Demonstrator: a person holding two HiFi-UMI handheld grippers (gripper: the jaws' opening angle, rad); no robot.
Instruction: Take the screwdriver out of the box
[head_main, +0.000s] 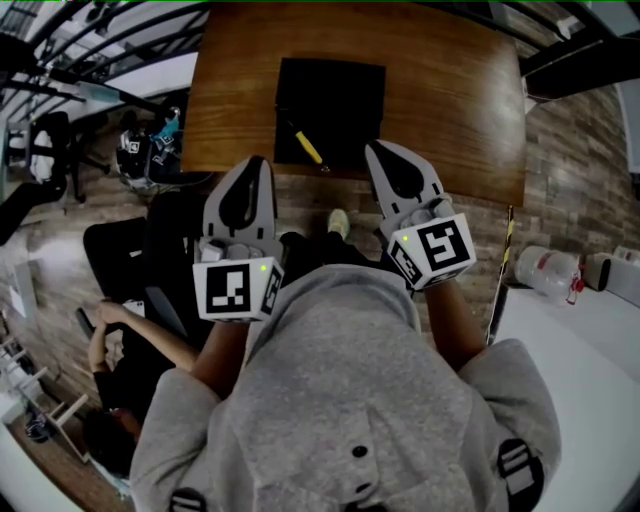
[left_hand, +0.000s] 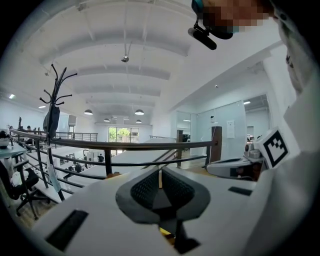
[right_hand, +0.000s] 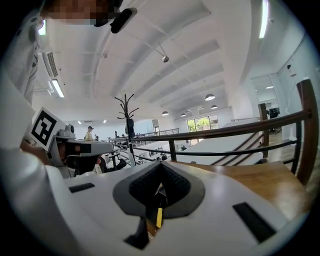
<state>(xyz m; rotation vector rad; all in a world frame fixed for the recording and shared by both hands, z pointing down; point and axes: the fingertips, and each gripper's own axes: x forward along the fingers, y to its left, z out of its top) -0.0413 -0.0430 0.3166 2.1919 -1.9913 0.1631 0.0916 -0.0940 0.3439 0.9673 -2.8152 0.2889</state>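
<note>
To the left of the left fingers, low on the floor, a seated person in dark clothes (head_main: 118, 345) was seen from above. The left gripper (head_main: 261, 164), white plastic with a grey teardrop opening and a marker cube at its back, pointed toward the brown wooden table (head_main: 450, 90). In the left gripper view its fingers (left_hand: 145, 187) were pressed together at the tips, with nothing between them. Beyond them ran a dark metal railing (left_hand: 125, 145), and far to their left stood a black coat stand (left_hand: 54, 107).

Ahead of both pairs of fingers, and between them, the flat black square box (head_main: 335, 95) lay on the table, close to its near edge. The screwdriver with a yellow handle (head_main: 308, 146) lay slanted in the near part of this box. It was just ahead of the fingertips and neither gripper touched it.

The right gripper (head_main: 372, 148), of the same white and grey form, pointed also toward the table, near the right side of the box. In the right gripper view its fingers (right_hand: 175, 182) were closed on each other and held nothing. Well apart to the right of them, a white bottle (head_main: 545, 270) lay on a white surface (head_main: 590, 340).
</note>
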